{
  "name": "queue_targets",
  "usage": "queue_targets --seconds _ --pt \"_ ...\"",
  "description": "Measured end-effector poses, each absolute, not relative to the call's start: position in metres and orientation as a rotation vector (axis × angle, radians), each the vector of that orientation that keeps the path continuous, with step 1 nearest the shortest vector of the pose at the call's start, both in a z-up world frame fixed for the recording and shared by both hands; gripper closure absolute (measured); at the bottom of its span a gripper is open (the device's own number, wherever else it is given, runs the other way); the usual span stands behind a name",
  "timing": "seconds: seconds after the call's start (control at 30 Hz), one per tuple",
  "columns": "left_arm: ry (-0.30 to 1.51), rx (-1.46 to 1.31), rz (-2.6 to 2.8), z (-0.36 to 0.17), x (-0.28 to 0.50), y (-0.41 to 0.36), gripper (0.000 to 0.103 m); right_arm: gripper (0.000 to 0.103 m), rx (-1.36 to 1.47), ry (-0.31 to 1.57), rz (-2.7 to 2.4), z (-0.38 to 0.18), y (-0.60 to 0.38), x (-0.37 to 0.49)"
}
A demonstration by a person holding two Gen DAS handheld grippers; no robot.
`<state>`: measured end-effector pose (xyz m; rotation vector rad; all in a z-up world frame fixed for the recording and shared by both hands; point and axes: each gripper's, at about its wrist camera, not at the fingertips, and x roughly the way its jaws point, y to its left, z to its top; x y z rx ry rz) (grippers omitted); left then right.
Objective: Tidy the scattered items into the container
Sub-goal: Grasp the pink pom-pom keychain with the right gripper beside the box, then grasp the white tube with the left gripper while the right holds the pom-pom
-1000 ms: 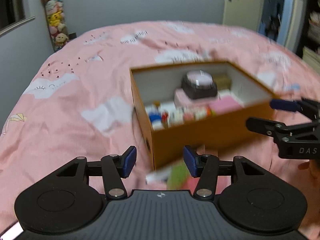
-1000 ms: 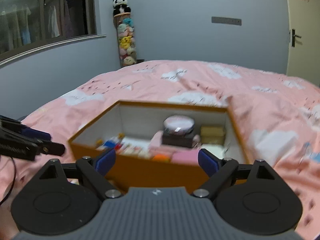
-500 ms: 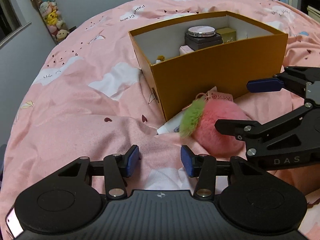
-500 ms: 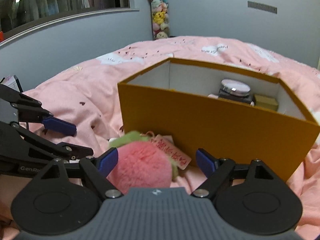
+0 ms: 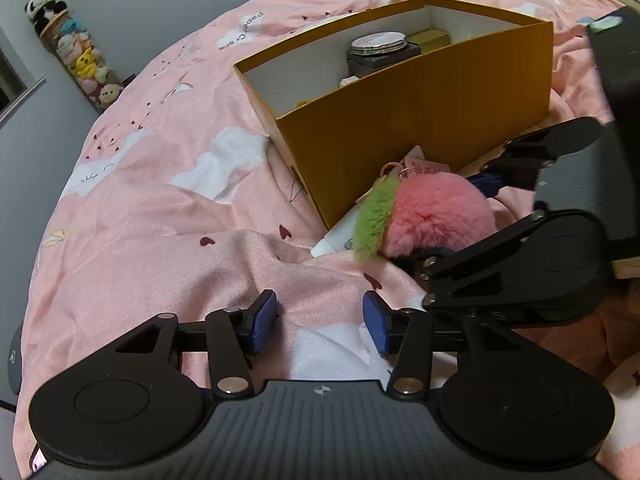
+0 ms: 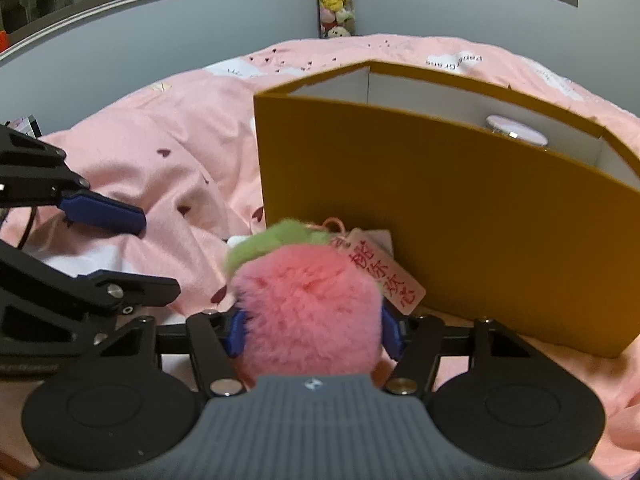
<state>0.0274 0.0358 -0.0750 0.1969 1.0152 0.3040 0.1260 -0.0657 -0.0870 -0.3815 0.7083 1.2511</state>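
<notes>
A fluffy pink peach plush [image 6: 308, 308] with a green tuft and a paper tag lies on the pink bedspread against the front wall of the orange box [image 6: 440, 216]. My right gripper [image 6: 314, 330] has its blue pads on both sides of the plush and touches it. The plush [image 5: 436, 212] and the box [image 5: 420, 132] also show in the left wrist view. A white tube [image 5: 338, 232] lies partly under the plush. My left gripper [image 5: 320, 328] is open and empty, low over the bedspread, short of the plush.
The box holds a round-lidded jar [image 5: 380, 46] and other small items. A column of stuffed toys [image 5: 84, 64] stands by the far wall. The bedspread [image 5: 160, 208] is rumpled around the box.
My right gripper has moved forward onto the plush and narrowed around it. My left gripper has drifted slightly closer to the box.
</notes>
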Motion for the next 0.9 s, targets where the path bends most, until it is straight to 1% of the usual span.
queue_targets --seconds 0.03,0.07,0.13,0.23,0.37,0.7,0.73,0.77,0.9 --pt "1.011 0.196 0.293 -0.075 0.027 0.036 0.043 0.04 -0.381 0.717 1.251 -0.09 -0.064 0.127" --pt "1.005 0.193 0.283 -0.074 0.027 0.036 0.042 0.045 -0.384 0.726 1.252 -0.092 -0.063 0.127" --pt "0.996 0.178 0.271 -0.073 0.027 0.039 0.041 0.05 -0.391 0.732 1.254 -0.094 -0.063 0.127" --pt "0.981 0.133 0.261 -0.07 0.027 0.044 0.041 0.054 -0.402 0.708 1.252 -0.09 -0.07 0.126" --pt "0.931 0.139 0.199 -0.064 0.031 0.045 0.041 0.055 -0.426 0.674 1.179 -0.083 -0.086 0.13" --pt "0.917 0.349 0.122 -0.081 0.069 0.036 0.042 0.054 -0.344 0.769 1.036 -0.086 -0.108 0.163" --pt "0.912 0.363 0.108 -0.082 0.071 0.033 0.044 0.054 -0.345 0.768 1.038 -0.087 -0.108 0.163" --pt "0.904 0.374 0.09 -0.083 0.074 0.031 0.047 0.054 -0.349 0.765 1.039 -0.088 -0.107 0.162" --pt "0.888 0.449 0.035 -0.089 0.081 0.017 0.051 0.054 -0.326 0.778 1.041 -0.088 -0.107 0.166"
